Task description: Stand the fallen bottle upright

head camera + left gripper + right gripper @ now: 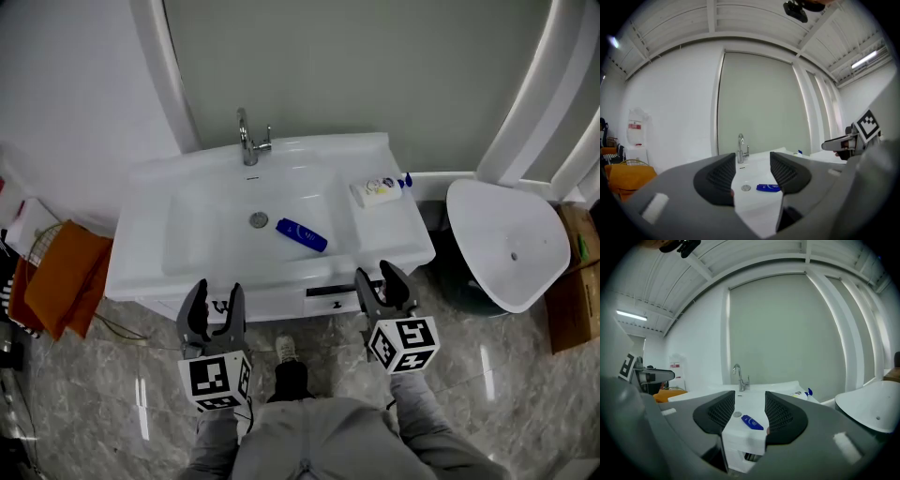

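Note:
A blue bottle lies on its side in the white sink basin, just right of the drain; it also shows as the blue bottle and blue bottle in the gripper views. A white bottle with a blue cap lies flat on the sink's right ledge. My left gripper and right gripper hover level in front of the sink's front edge, short of the basin. Left gripper and right gripper both show a gap between the pads with nothing in it.
A chrome faucet stands at the back of the sink. A white rounded toilet lid is to the right, with a cardboard box beyond it. An orange cloth hangs over a wire rack on the left. The floor is grey marble.

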`<action>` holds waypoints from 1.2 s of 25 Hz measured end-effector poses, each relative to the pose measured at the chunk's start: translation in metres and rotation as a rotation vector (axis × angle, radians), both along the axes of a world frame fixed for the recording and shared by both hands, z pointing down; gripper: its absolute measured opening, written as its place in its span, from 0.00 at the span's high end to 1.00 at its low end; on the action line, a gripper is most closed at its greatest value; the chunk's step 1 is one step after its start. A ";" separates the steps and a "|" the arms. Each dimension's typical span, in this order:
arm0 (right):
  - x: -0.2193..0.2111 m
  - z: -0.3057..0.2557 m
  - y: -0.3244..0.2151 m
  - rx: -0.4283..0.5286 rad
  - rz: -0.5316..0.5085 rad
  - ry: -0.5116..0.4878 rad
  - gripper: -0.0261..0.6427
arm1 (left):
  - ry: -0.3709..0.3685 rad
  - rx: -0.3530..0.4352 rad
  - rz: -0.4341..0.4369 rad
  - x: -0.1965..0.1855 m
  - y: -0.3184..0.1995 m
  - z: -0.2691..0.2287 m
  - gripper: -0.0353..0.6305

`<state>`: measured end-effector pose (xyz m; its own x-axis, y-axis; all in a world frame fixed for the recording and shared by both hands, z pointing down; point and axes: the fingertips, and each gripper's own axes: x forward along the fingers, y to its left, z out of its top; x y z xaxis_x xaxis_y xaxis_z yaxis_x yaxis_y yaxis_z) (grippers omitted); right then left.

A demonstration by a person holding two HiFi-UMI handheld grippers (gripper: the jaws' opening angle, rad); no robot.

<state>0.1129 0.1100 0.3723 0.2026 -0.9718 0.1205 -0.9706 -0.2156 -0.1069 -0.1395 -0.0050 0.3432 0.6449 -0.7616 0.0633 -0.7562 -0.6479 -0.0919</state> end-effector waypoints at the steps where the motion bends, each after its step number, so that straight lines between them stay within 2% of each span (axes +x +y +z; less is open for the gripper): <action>1: 0.007 0.002 -0.010 -0.005 0.015 -0.001 0.66 | 0.001 0.001 0.012 0.007 -0.012 0.000 0.53; 8: 0.052 -0.002 -0.081 -0.032 0.108 -0.018 0.66 | 0.020 0.004 0.078 0.051 -0.103 -0.012 0.53; 14: 0.080 -0.008 -0.131 -0.034 0.183 -0.009 0.66 | 0.015 -0.001 0.123 0.072 -0.162 -0.012 0.53; 22: 0.124 0.005 -0.164 -0.094 0.304 -0.050 0.66 | 0.012 -0.047 0.159 0.091 -0.219 0.003 0.53; 26: 0.158 0.022 -0.157 -0.121 0.388 -0.147 0.66 | 0.010 -0.075 0.158 0.096 -0.232 0.013 0.53; 28: 0.179 0.034 -0.153 -0.125 0.429 -0.235 0.64 | 0.013 -0.080 0.155 0.099 -0.235 0.014 0.53; 30: 0.200 0.049 -0.151 -0.125 0.460 -0.342 0.58 | 0.015 -0.084 0.146 0.101 -0.238 0.016 0.53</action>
